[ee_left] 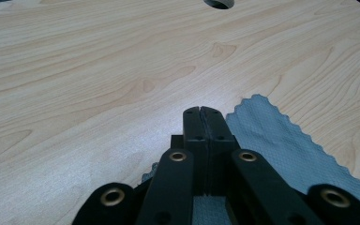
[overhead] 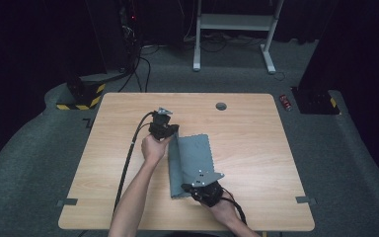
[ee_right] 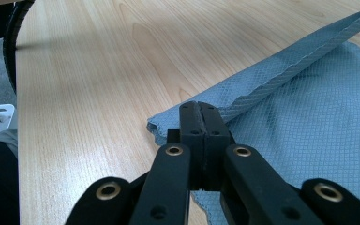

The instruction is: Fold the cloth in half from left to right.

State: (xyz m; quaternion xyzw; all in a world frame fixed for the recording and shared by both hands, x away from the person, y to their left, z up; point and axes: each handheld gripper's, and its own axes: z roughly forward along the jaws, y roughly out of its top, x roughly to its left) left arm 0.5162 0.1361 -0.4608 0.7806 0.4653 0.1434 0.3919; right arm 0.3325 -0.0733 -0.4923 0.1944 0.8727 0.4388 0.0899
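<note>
1. From the high view I see the grey cloth (overhead: 193,160) lying near the middle of the wooden bench (overhead: 256,148), partly folded, with its left edge lifted into a ridge. My left tool (overhead: 169,133) sits at the cloth's 11 o'clock corner and my right tool (overhead: 193,188) at its 6 o'clock edge. The left hand (overhead: 154,147) comes in from 7 o'clock and the right hand (overhead: 216,201) from 5 o'clock. A round hole (overhead: 221,106) lies in the bench towards 12 o'clock.

2. In the left gripper view, the left tool (ee_left: 201,112) has its jaws pressed together with no gap between them. Cloth (ee_left: 281,145) shows on both sides of the jaws and beneath them, so I read it as pinched on the cloth's edge. The zigzag-cut border runs off towards 4 o'clock, and the hole (ee_left: 218,3) shows at 12 o'clock.

3. In the right gripper view, the right tool (ee_right: 200,108) is likewise clamped tight on the cloth (ee_right: 309,122), at a raised fold. The fold climbs as a ridge towards 2 o'clock, and the rest of the cloth lies flat on the bench (ee_right: 98,70) at 3 o'clock.
</note>
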